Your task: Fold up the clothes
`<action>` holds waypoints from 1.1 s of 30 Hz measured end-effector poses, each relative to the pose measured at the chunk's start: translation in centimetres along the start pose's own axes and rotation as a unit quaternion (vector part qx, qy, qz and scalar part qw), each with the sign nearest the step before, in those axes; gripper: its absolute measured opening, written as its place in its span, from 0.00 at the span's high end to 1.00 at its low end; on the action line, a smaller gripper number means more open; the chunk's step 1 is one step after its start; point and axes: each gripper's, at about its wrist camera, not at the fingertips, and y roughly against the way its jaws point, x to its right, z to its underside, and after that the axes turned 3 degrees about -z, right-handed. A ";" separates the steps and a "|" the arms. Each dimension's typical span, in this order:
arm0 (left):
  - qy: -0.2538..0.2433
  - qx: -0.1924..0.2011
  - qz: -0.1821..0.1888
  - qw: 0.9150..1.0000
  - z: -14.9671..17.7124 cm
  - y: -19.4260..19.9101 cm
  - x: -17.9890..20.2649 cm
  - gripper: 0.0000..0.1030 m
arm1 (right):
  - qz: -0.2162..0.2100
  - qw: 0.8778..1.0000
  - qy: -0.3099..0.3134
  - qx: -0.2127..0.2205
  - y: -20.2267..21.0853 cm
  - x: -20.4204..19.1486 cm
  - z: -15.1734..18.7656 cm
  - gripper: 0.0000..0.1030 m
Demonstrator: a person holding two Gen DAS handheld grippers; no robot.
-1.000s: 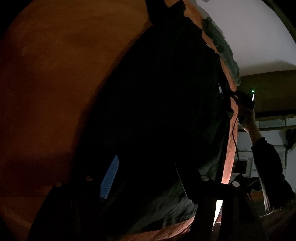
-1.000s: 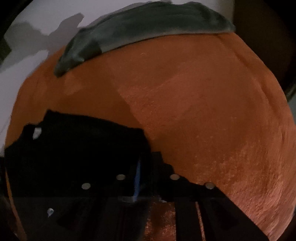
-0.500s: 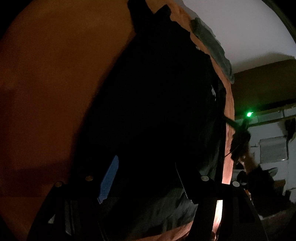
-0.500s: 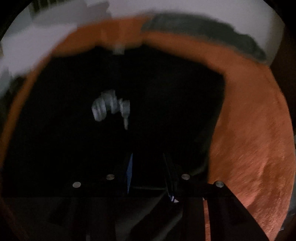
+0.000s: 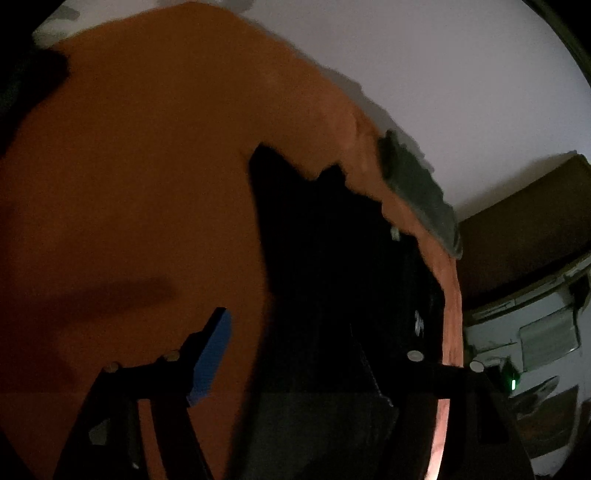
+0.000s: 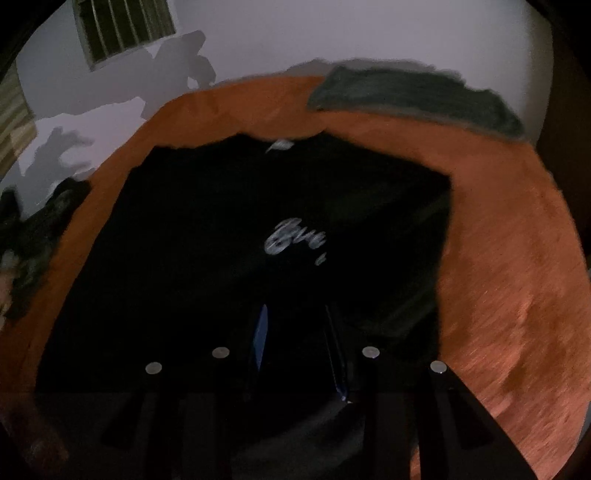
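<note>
A black T-shirt (image 6: 207,236) with a white print (image 6: 295,240) lies spread on the orange bedcover (image 6: 509,280), collar at the far side. Its near hem runs up between the narrow-set fingers of my right gripper (image 6: 299,350), which looks shut on it. In the left wrist view the same T-shirt (image 5: 332,258) is a dark shape right of centre. My left gripper (image 5: 291,365) stands open and wide. Its blue-padded finger (image 5: 212,358) hangs over bare bedcover (image 5: 129,184), and its other finger is over the shirt's edge. The light is dim and cloth detail is lost.
A folded grey-green cloth (image 6: 413,96) lies at the bed's far edge, also in the left wrist view (image 5: 421,192). A dark heap of clothes (image 6: 33,236) sits at the left edge. A barred window (image 6: 122,29) is in the white wall. Shelving (image 5: 546,332) stands right of the bed.
The right gripper swung round to face the spread shirt from its hem side. The left gripper's view shifted left off the shirt, which now lies to its right.
</note>
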 end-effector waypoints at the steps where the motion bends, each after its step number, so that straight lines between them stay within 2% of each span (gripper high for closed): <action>1: 0.005 0.005 0.001 1.000 -1.1 -1.0 0.1 0.31 | -0.003 1.000 -0.002 -0.003 -0.2 -0.2 -0.1 0.70; 5: 0.051 0.036 -0.020 0.998 -4.5 -4.7 -0.2 0.31 | -0.019 0.999 -0.025 -0.007 -0.5 -0.5 0.3 0.70; 9: 0.131 0.064 -0.051 0.988 -6.7 -8.3 -1.3 0.31 | -0.017 0.999 -0.043 -0.017 0.5 0.4 1.6 0.70; 11: 0.163 0.067 -0.034 0.984 -6.8 -9.8 -1.8 0.33 | -0.015 0.998 -0.052 -0.022 0.9 0.8 2.3 0.70; 12: 0.166 0.062 -0.018 0.984 -6.7 -10.6 -1.7 0.45 | -0.014 0.998 -0.056 -0.025 1.2 1.0 2.6 0.70; 13: 0.169 0.056 -0.002 0.984 -6.7 -11.3 -1.6 0.66 | -0.014 0.998 -0.060 -0.028 1.4 1.3 2.9 0.70; 15: 0.146 0.039 0.026 0.988 -6.4 -12.3 -0.7 0.99 | -0.012 0.997 -0.069 -0.033 1.9 1.7 3.6 0.70; 16: 0.122 0.048 0.018 0.991 -6.1 -12.2 0.1 0.99 | -0.011 0.997 -0.073 -0.035 2.1 1.9 3.9 0.70; 18: 0.105 0.090 -0.002 0.990 -5.1 -10.8 0.7 0.99 | -0.009 0.996 -0.081 -0.041 2.6 2.4 4.6 0.70; 22: 0.167 0.158 -0.009 0.973 -1.8 -6.3 -2.3 0.99 | -0.001 0.994 -0.103 -0.044 2.8 3.7 5.6 0.70; 23: 0.183 0.159 -0.008 0.970 -0.9 -5.5 -3.2 0.99 | 0.000 0.993 -0.106 -0.045 2.9 3.9 5.8 0.70; 25: 0.216 0.136 -0.013 0.967 0.9 -4.6 -5.1 0.98 | 0.000 0.994 -0.103 -0.046 2.8 3.9 5.8 0.70; 26: 0.240 0.119 -0.003 0.963 1.5 -4.7 -6.0 0.97 | -0.001 0.994 -0.101 -0.047 2.7 3.9 5.9 0.70; 27: 0.267 0.100 0.012 0.958 2.1 -4.8 -7.0 0.85 | -0.002 0.994 -0.099 -0.049 2.6 3.9 5.8 0.70; 28: 0.294 0.080 0.027 0.952 2.6 -4.9 -8.0 0.67 | -0.004 0.994 -0.097 -0.050 2.4 3.8 5.7 0.70; 29: 0.307 0.082 0.033 0.948 2.9 -4.6 -8.6 0.63 | -0.006 0.994 -0.096 -0.051 2.2 3.6 5.6 0.70; 31: 0.298 0.123 0.030 0.946 2.8 -2.8 -9.2 0.53 | -0.013 0.994 -0.092 -0.053 1.8 3.1 5.5 0.70; 33: 0.263 0.131 0.033 0.955 2.1 -1.8 -9.1 0.45 | -0.019 0.994 -0.089 -0.055 1.4 2.6 5.3 0.70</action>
